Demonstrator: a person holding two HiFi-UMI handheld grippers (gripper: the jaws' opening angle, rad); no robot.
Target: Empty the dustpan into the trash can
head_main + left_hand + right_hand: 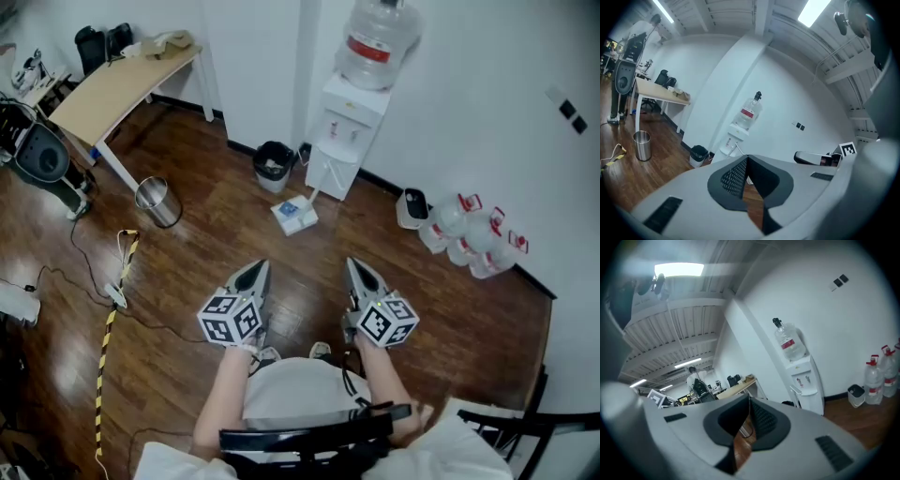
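Seemingly unstarted: left tongs and right tongs both closed on nothing, well apart from dustpan lying untouched near far edge of floor, just beside black trash can; pickup and emptying left.

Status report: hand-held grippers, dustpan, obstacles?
Left hand-held gripper shut, empty; right hand-held gripper too. Dustpan on floor by trash can. Nothing blocks it.

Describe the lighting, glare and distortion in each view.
Head view: even indoor light, soft sheen on the wood floor, walls bowed by the wide lens. Left gripper view: fisheye with dark corners, ceiling strip lights blown out. Right gripper view: same dark rim, ceiling light glaring and smeared.
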